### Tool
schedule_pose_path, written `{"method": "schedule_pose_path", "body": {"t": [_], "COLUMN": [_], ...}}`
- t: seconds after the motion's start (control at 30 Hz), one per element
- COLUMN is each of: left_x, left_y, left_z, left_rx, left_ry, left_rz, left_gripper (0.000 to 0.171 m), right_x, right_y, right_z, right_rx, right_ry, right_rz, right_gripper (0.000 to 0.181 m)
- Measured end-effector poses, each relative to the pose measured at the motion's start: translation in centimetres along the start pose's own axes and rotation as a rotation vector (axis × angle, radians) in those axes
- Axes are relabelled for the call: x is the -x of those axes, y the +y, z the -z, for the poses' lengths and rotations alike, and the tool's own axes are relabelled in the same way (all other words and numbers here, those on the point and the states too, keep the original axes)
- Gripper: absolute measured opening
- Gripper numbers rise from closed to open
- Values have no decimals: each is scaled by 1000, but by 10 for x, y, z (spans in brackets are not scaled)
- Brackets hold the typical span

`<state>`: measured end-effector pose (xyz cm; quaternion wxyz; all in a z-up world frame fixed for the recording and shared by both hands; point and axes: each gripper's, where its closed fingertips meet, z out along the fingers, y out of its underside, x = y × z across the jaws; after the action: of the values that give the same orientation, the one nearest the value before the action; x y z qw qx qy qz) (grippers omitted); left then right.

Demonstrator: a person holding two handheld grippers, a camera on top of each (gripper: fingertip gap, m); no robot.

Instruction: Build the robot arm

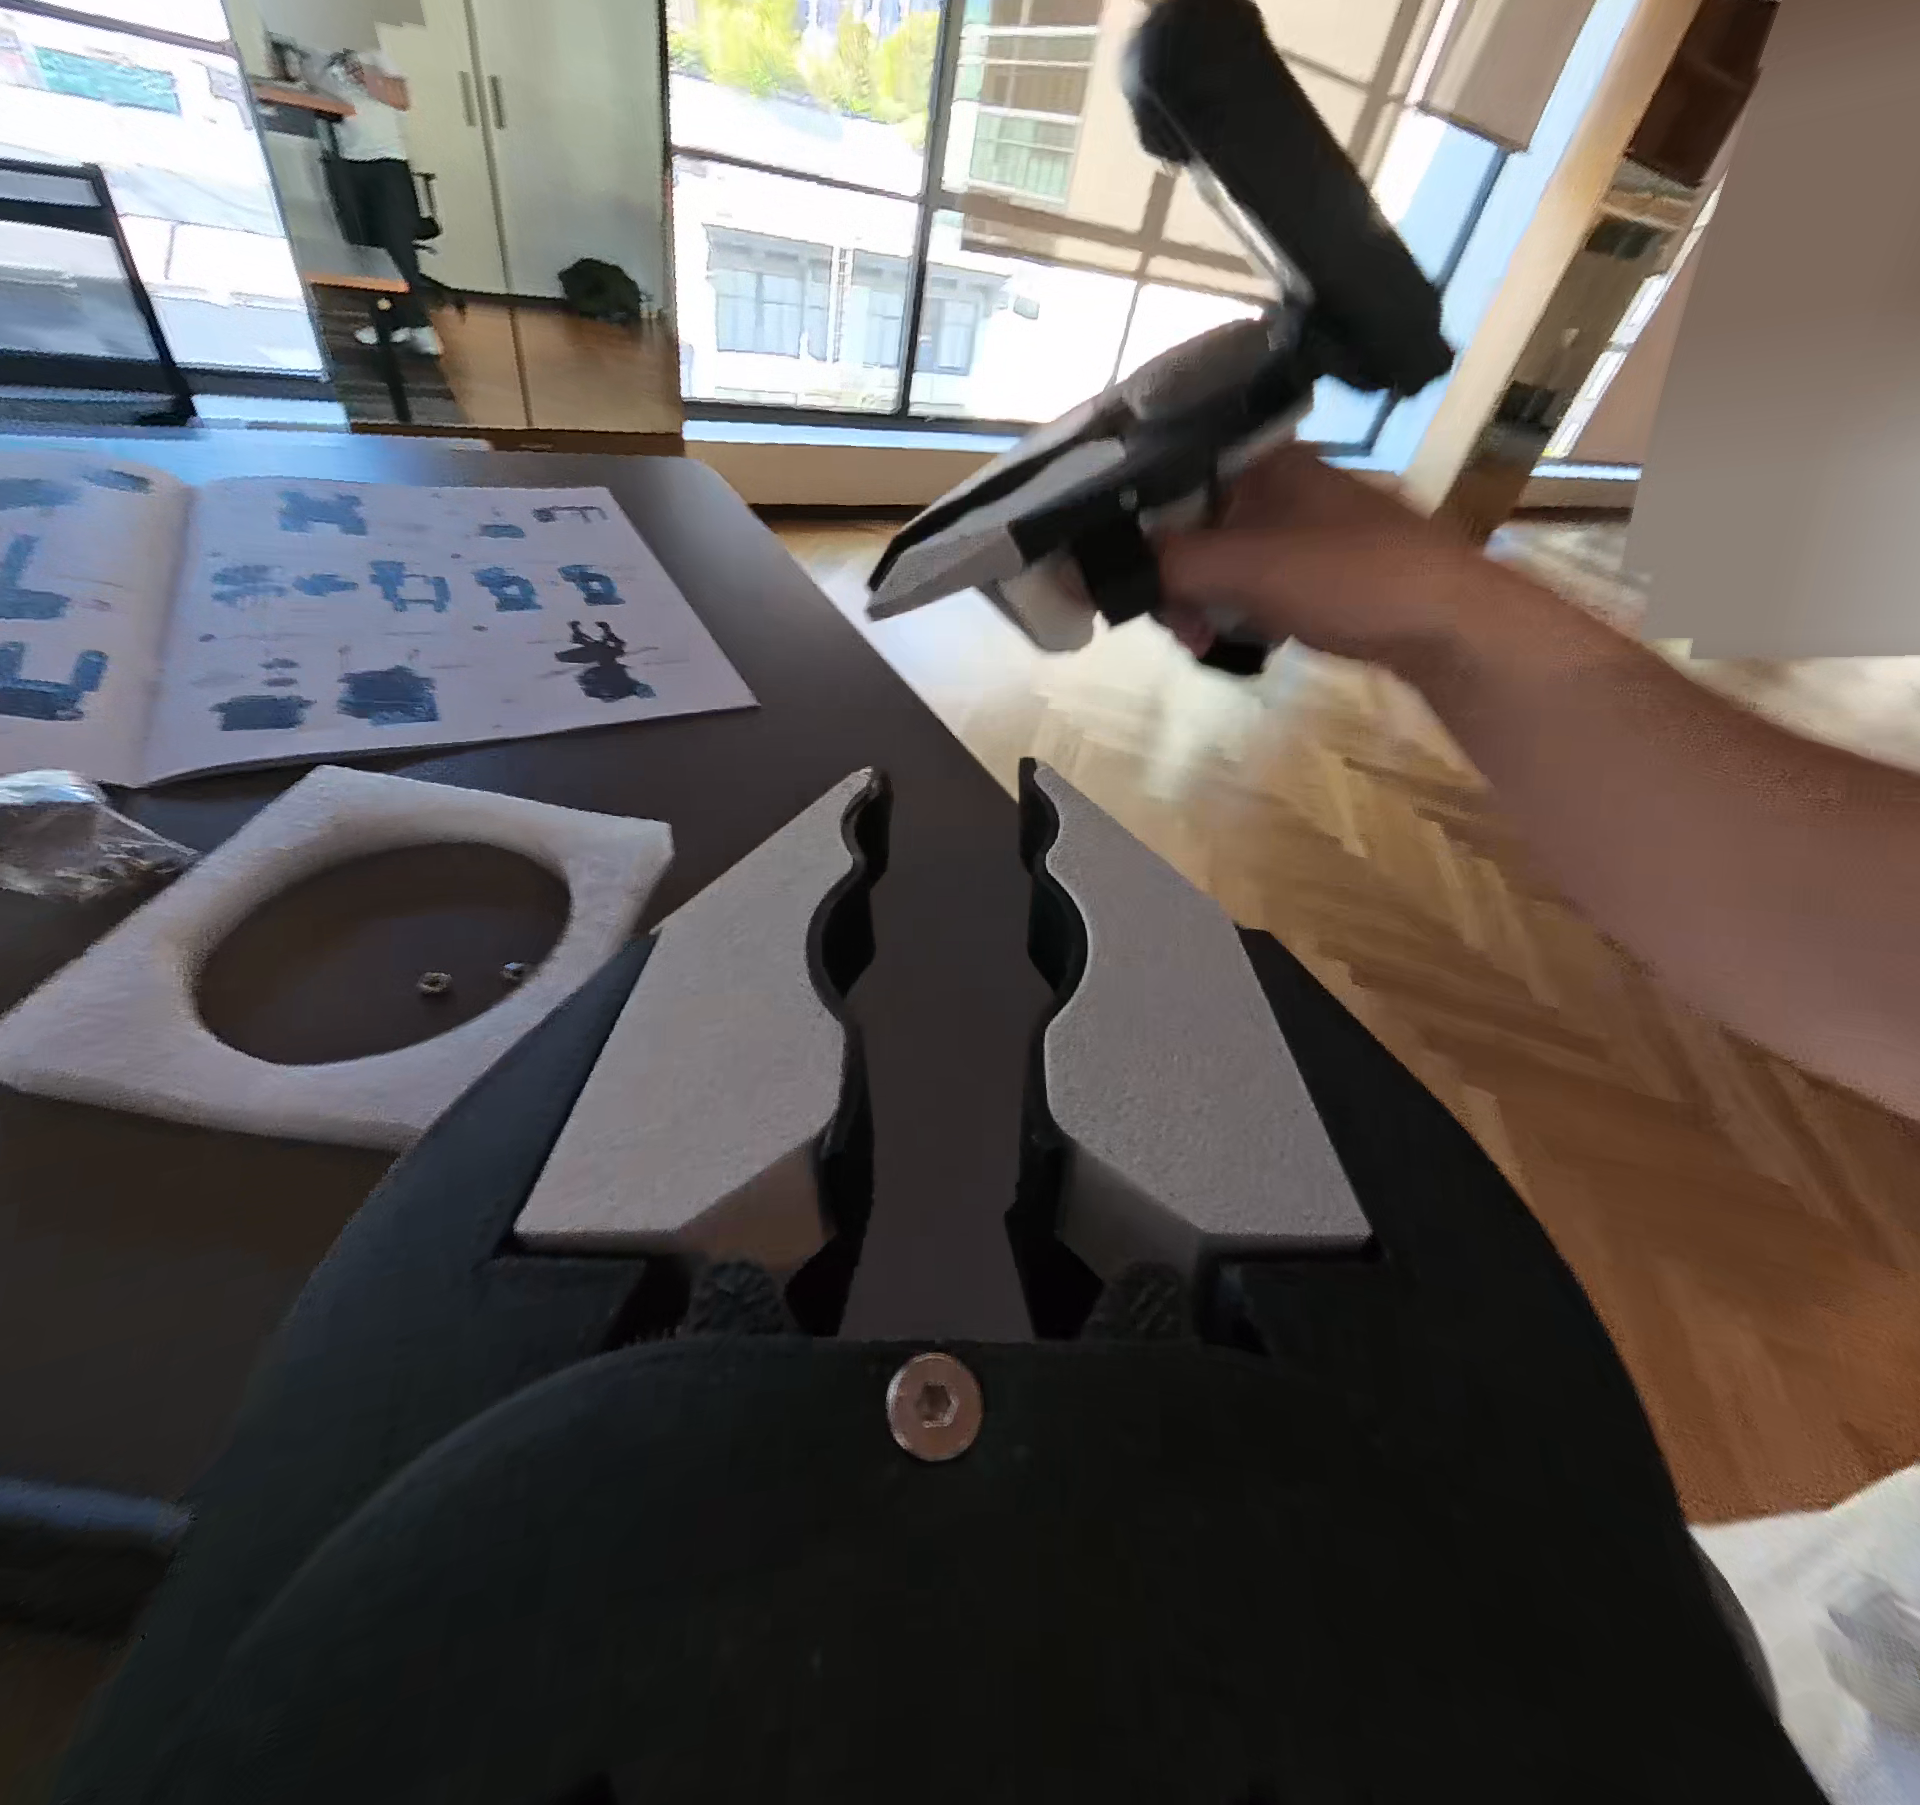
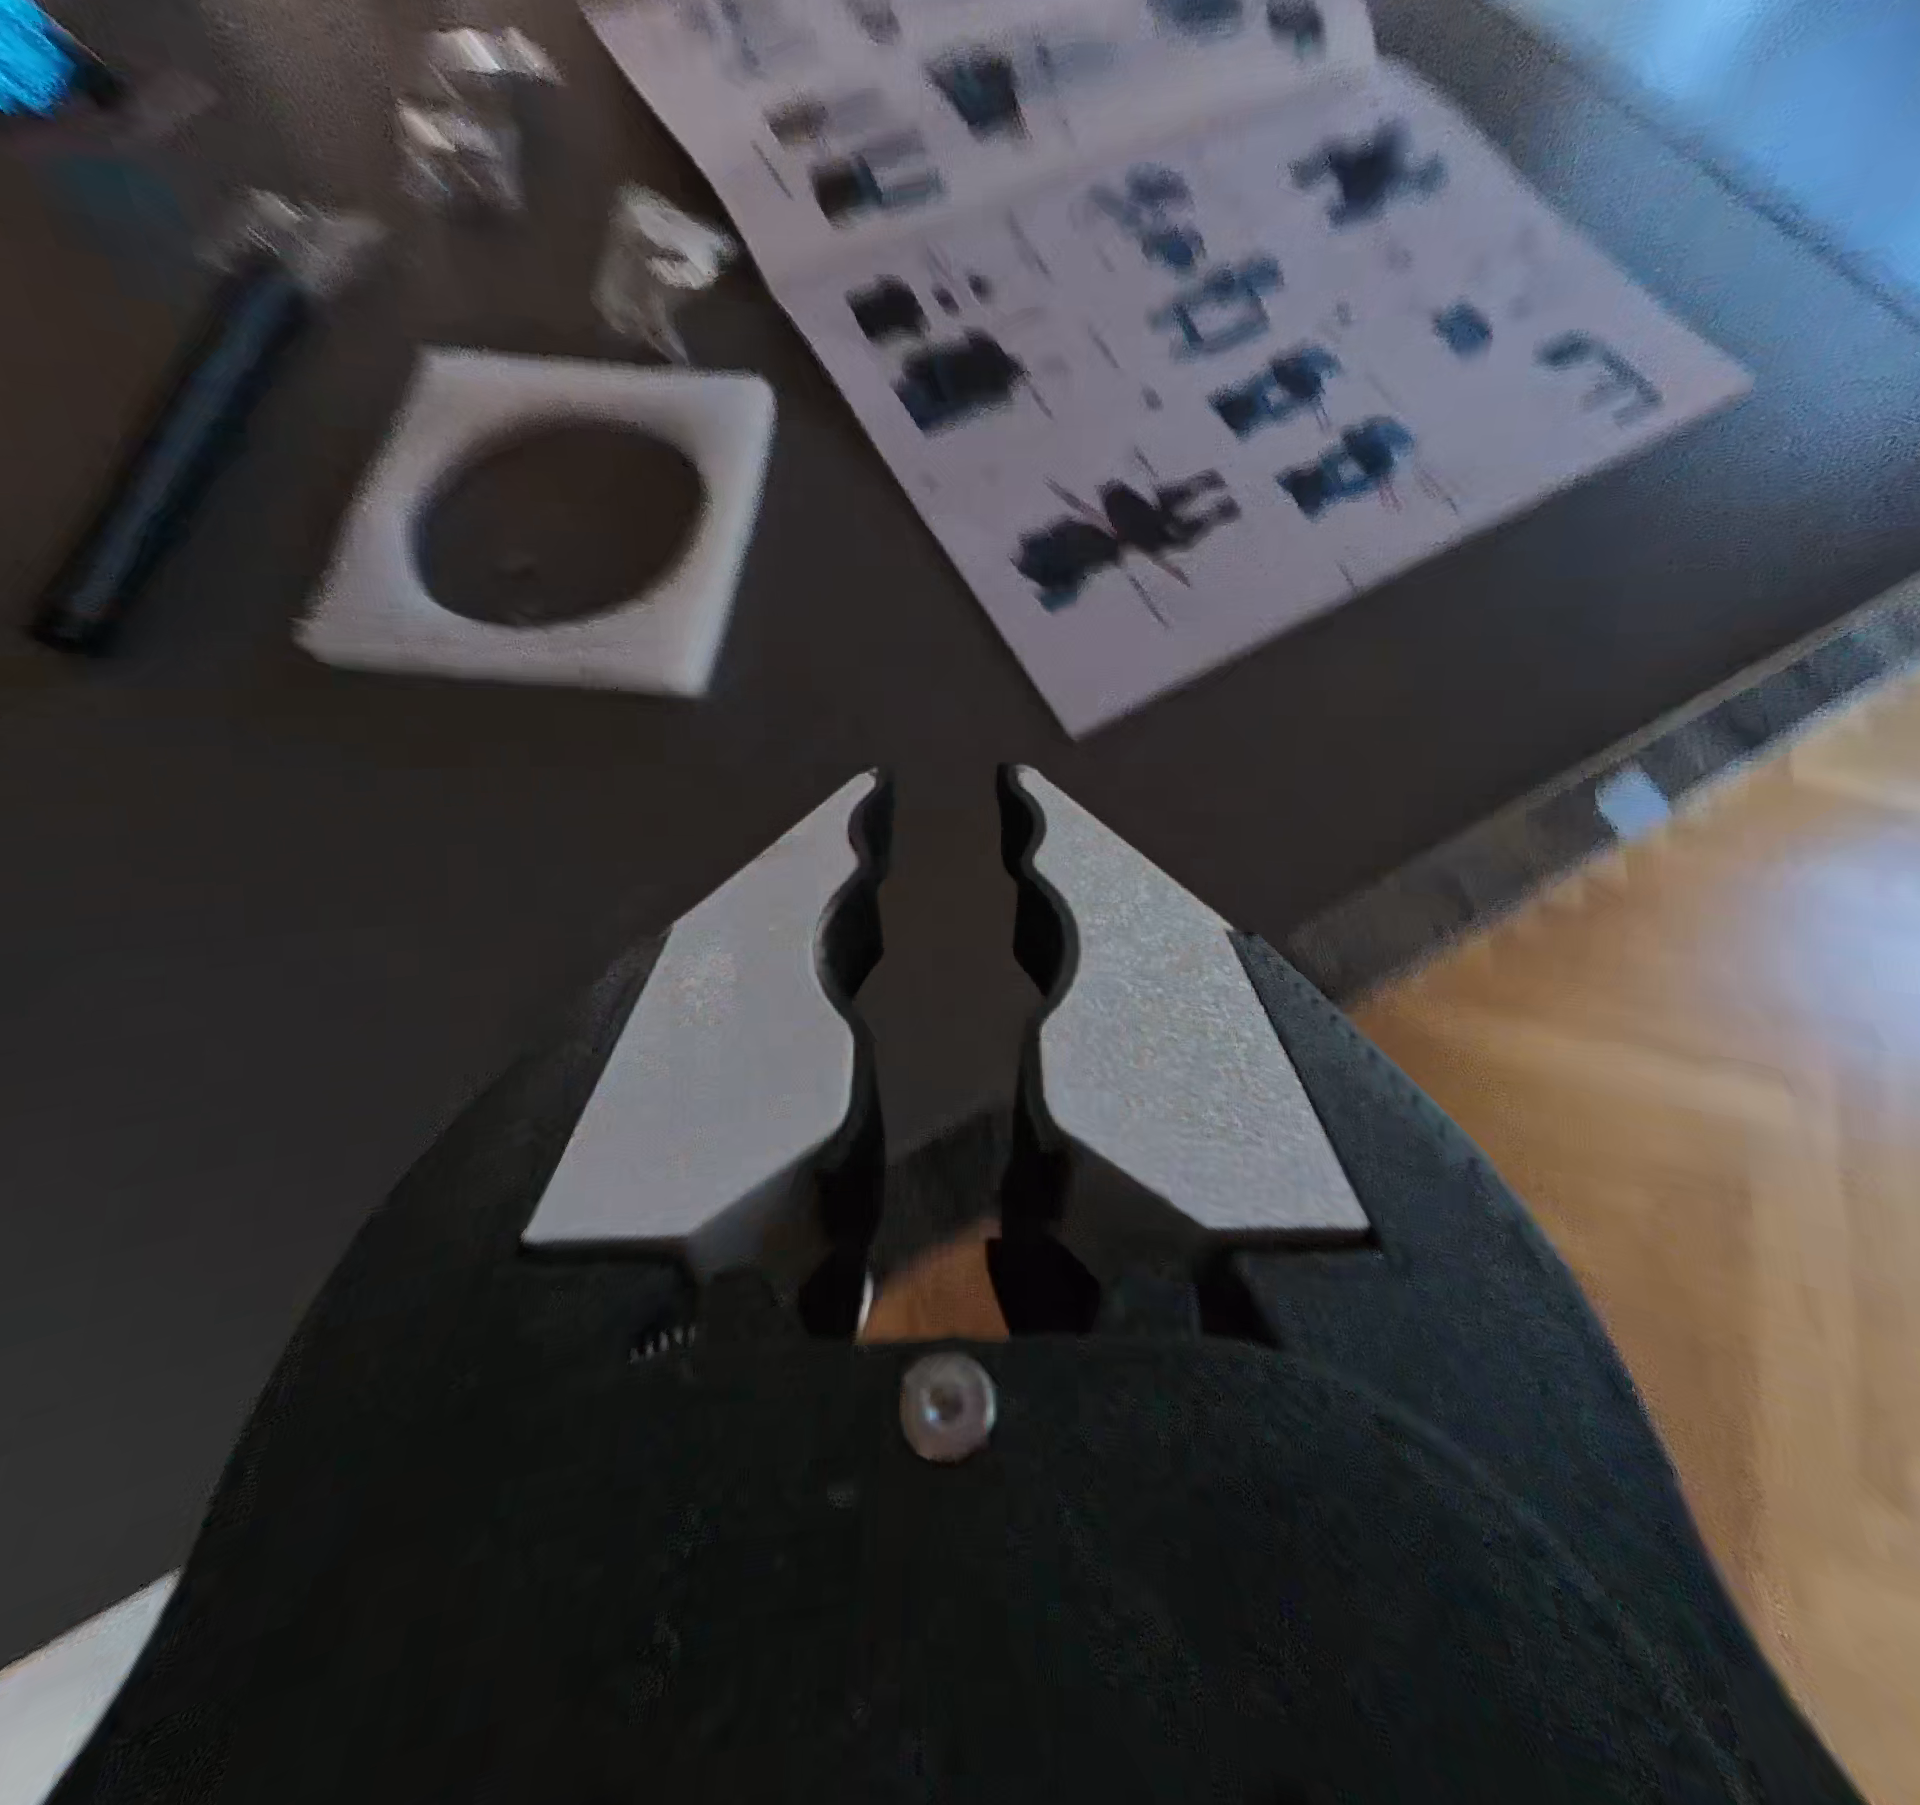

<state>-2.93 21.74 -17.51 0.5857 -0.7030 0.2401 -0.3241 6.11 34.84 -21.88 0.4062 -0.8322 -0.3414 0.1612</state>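
We hold both grippers above the dark table point(image 2: 260, 924), empty: left gripper point(image 1: 951, 784) and right gripper point(image 2: 943, 781) fingers apart, nearest a white foam square point(image 2: 582, 519) beside an open booklet point(image 2: 1195, 301).

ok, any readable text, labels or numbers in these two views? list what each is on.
Open booklet: printed figures and marks, all too blurred to read in either view.
White foam block: no writing visible.
Left claw and right claw: no markings visible.
Nothing else legible.
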Motion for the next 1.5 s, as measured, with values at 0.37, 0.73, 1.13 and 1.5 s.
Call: {"method": "schedule_pose_path", "body": {"t": [0.37, 0.73, 1.13, 1.5], "left_x": [131, 172, 233, 257], "left_y": [-118, -274, -263, -256], "left_z": [-71, -97, -85, -59], "left_rx": [23, -303, -344, -349], "left_ry": [-417, -612, -595, -651], "left_rz": [-40, -33, 147, 176], "left_gripper": [28, 28, 29, 34], "right_x": [-128, -160, -186, -178], "right_y": [-22, -32, -41, -205], "right_z": [77, 70, 36, -133], "right_rx": [1218, 1317, 1422, 418], "right_ry": [266, 242, 242, -181], "right_rz": [588, 706, 755, 205], "right_gripper": [0, 0, 0, 0]}}
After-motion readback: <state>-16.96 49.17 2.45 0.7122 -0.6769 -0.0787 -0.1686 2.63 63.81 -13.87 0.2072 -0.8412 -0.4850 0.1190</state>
